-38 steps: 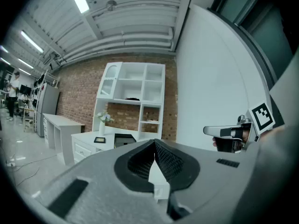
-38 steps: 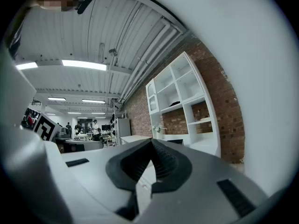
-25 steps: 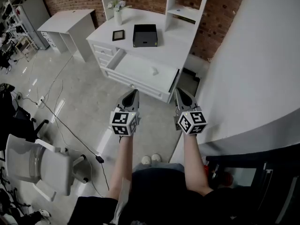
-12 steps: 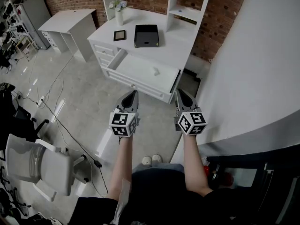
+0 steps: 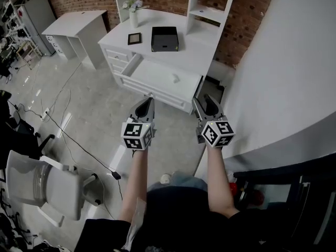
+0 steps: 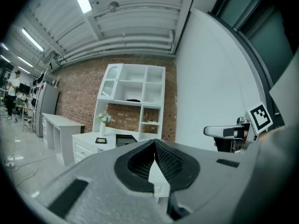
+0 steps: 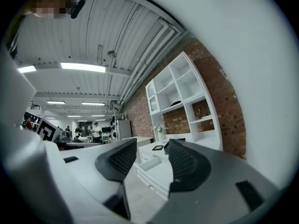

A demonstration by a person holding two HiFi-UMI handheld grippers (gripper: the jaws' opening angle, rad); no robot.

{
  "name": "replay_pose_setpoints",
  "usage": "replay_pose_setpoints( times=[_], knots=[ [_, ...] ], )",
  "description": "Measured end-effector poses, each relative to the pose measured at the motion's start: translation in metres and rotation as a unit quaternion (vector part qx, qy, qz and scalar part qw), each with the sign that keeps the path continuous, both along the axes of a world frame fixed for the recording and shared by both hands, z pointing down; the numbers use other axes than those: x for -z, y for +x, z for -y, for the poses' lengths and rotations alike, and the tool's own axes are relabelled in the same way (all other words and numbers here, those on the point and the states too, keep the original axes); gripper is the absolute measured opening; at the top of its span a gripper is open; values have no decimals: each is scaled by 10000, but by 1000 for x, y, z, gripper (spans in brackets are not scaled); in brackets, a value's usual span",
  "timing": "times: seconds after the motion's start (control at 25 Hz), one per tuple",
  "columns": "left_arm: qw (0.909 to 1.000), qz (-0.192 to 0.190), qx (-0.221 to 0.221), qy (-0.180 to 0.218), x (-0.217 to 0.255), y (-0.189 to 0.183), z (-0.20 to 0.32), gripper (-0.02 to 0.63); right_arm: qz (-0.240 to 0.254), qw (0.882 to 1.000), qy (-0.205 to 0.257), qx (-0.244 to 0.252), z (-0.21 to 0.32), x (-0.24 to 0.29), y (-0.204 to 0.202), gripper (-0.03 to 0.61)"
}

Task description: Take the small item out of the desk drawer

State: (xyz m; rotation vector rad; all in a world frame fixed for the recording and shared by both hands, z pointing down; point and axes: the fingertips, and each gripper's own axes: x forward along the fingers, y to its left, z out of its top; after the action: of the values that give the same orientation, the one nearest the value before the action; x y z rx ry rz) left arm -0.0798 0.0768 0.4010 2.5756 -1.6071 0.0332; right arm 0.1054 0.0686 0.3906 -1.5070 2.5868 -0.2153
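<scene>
Right gripper (image 5: 202, 100) jaws newly apart, nothing between.

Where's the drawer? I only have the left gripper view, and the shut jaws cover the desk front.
Observer: The head view shows the drawer pulled well out of the white desk.
Operator: Anything in it?
Observer: One small pale item, lying toward the drawer's right side in the head view.
Operator: Right side ready?
Observer: In its own view, the right hand-held gripper has just been opening. Its jaws stand apart with nothing between them.
</scene>
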Motion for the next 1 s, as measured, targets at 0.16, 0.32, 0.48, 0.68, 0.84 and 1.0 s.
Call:
replay_pose_setpoints(
  times=[0.16, 0.32, 0.48, 0.68, 0.84, 1.0],
  knots=[
    [10000, 32, -34, 23, -1, -7, -7, 9, -11, 10000, 3, -17, -8, -1, -5, 203],
    [10000, 48, 0, 87, 4, -15, -6, 9, -58, 10000, -14, -39, -6, -4, -6, 204],
    [9999, 24, 60, 107, 4, -23, 3, 8, -95, 9999, -64, -89, 6, -3, -8, 206],
    [9998, 31, 115, 130, 2, -31, 30, 9, -117, 9999, -66, -99, 34, -8, -9, 206],
    [9998, 37, 157, 110, -2, -33, 62, 8, -117, 9998, -136, -97, 67, -17, -10, 206],
    [9998, 39, 184, -7, -14, -35, 102, 8, -105, 9997, -198, -109, 109, -25, -11, 206]
  ],
)
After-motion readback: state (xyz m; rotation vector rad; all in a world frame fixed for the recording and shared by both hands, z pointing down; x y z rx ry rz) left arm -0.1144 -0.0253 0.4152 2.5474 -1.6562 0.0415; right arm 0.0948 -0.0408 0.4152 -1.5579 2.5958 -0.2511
